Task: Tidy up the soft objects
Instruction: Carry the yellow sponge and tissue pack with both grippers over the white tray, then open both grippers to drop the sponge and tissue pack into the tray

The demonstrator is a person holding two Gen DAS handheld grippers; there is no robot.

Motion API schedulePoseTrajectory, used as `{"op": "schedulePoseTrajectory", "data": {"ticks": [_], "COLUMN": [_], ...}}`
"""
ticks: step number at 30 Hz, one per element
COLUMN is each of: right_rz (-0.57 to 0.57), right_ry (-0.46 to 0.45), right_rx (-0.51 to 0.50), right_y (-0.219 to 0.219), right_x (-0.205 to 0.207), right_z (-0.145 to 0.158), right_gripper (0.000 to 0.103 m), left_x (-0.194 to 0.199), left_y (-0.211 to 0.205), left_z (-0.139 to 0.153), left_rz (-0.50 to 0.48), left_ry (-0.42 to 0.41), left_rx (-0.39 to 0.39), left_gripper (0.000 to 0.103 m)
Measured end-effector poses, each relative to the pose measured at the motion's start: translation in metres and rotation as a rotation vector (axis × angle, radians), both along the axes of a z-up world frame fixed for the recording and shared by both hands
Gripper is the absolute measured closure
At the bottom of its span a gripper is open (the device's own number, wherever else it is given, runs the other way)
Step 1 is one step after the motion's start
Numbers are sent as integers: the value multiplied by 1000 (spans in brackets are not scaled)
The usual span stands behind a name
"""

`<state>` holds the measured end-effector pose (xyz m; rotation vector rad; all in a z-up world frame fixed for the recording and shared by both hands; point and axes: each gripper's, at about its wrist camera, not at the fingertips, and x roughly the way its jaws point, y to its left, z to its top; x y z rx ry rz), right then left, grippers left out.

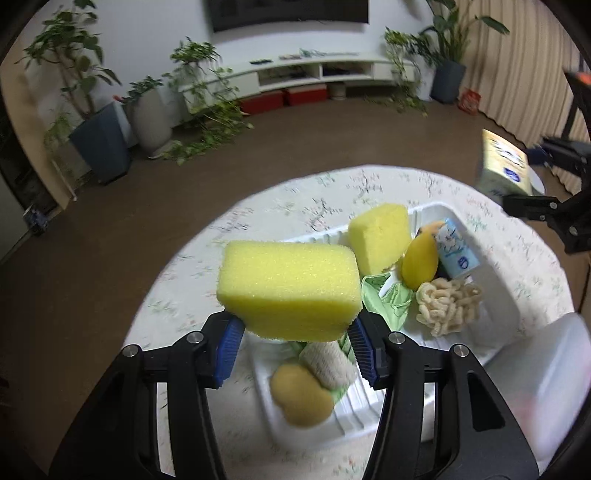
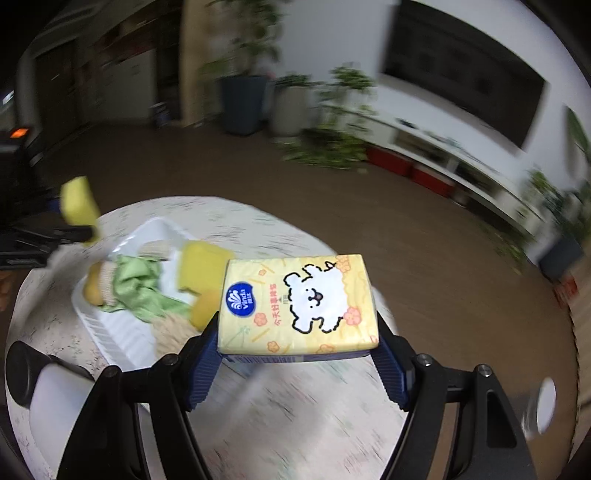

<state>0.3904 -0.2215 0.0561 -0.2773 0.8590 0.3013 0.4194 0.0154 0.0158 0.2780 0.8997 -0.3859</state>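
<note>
The left gripper (image 1: 293, 341) clamps a yellow sponge (image 1: 290, 290) and holds it in the air above the near end of the white tray (image 1: 495, 295) on the counter (image 1: 258, 206). The right gripper (image 2: 297, 363) grips a yellow tissue pack (image 2: 297, 304), lifted above the counter beside the tray, where a second sponge (image 1: 378, 236) and a green cloth (image 1: 388, 299) lie

Living room, brown floor, white walls.
Round table with pale floral-print cloth (image 1: 369, 184); brown carpet-like floor (image 1: 258, 147); long low white media shelf (image 1: 314, 70) against white wall (image 1: 147, 29), dark flat wall-mounted screen (image 1: 288, 13) above, two red boxes (image 1: 284, 98) beneath; leafy potted plants in dark blue-grey planters (image 1: 99, 144) and a pale grey one (image 1: 151, 118); beige ribbed curtain (image 1: 524, 74) at right.
</note>
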Motion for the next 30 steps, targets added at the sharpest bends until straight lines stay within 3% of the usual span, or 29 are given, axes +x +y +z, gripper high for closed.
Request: {"op": "schedulePoseTrajectory", "data": {"ticks": [5,10,21,25,30], "right_rz": [197,324,418,418,408], "right_ry": [72,142,173,176,164], "right_rx": [-20,-62,-124,-122,-107], "right_y": [53,86,104,103,96], "right_x": [27,40,33,32,28], "right_z": [-24,-49,-78,-79,-76], "right_gripper": [27,27,26,18,9], "left_x": [12,10,-13,-10,-10], "left_y": [0,6,5,2,-1], "left_z": [-28,-35,-53,-47,-41], "left_rz": [-7,-14,-32,-19,-24], "left_ry": [37,50,108,95,74], "left_rx": [14,-11,-50,-31,-33], "left_gripper": [52,52,52,32,24]}}
